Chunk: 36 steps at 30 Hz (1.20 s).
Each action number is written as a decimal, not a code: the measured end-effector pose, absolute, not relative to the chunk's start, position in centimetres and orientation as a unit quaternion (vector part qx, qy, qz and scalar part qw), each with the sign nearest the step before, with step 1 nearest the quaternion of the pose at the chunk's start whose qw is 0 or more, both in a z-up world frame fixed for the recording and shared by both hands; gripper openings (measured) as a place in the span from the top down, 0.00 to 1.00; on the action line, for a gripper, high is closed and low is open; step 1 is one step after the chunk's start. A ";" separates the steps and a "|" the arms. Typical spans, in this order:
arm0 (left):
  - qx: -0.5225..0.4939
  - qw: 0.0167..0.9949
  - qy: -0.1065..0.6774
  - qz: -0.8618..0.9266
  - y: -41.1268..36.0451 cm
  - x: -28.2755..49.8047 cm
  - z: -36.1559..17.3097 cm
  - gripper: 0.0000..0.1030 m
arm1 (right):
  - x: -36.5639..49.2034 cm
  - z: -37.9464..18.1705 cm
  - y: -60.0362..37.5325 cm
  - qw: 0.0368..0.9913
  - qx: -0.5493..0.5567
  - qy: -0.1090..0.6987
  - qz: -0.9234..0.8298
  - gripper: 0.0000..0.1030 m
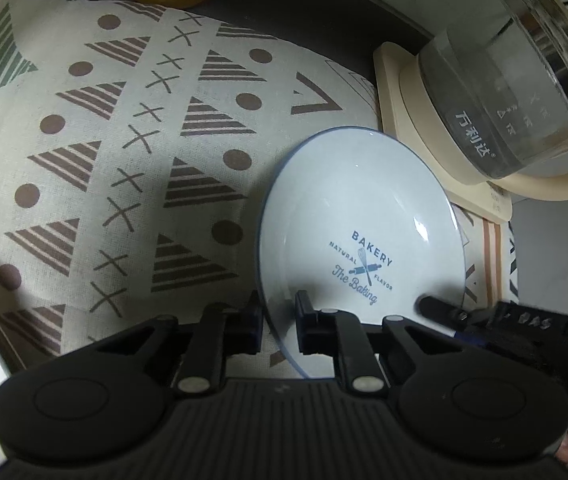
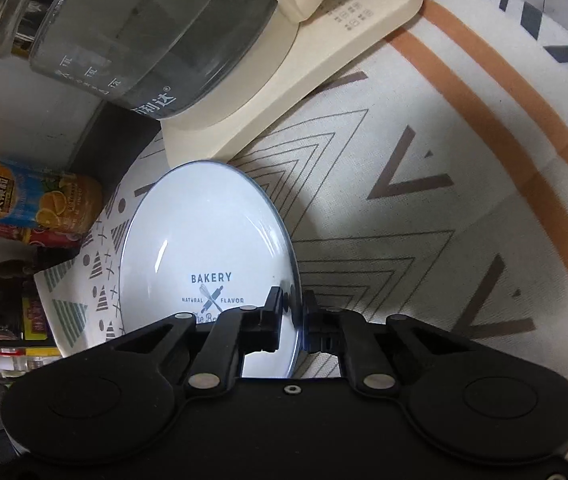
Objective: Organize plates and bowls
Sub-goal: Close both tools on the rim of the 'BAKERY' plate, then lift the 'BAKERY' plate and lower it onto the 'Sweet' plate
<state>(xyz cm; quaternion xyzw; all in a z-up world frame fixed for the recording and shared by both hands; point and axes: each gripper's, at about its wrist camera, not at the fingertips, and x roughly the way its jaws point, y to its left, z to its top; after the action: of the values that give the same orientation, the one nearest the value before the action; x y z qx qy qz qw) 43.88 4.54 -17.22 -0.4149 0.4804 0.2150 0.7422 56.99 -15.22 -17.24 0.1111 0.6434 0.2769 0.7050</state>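
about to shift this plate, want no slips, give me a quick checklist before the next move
1. Left tool clamps the plate rim: ok.
2. Right tool clamps the opposite rim: ok.
3. Plate face bare, nothing on it to slide: ok.
4. Gap between plate and glass kettle: not ok, its far edge reaches the kettle base.
5. Whether the plate is lifted off the tablecloth: cannot tell.
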 end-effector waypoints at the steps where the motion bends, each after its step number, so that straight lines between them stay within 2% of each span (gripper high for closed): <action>1: -0.413 0.745 0.479 0.212 4.6 43.8 -17.1 0.88 | 56.8 -17.0 -15.1 0.710 0.108 0.634 0.286 0.90; 12: -0.381 0.784 0.449 0.196 5.0 42.0 -13.8 0.87 | 54.0 -13.7 -14.9 0.751 0.114 0.569 0.315 0.91; 36: -0.365 0.822 0.393 0.192 7.0 35.0 -8.2 0.87 | 47.4 -7.8 -12.6 0.779 0.138 0.510 0.338 0.90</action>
<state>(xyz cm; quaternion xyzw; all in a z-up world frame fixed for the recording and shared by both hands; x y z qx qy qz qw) 34.96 6.99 -8.18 -0.3654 0.3927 0.1924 0.8217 47.36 -12.57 -7.81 0.1385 0.5100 0.3377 0.7789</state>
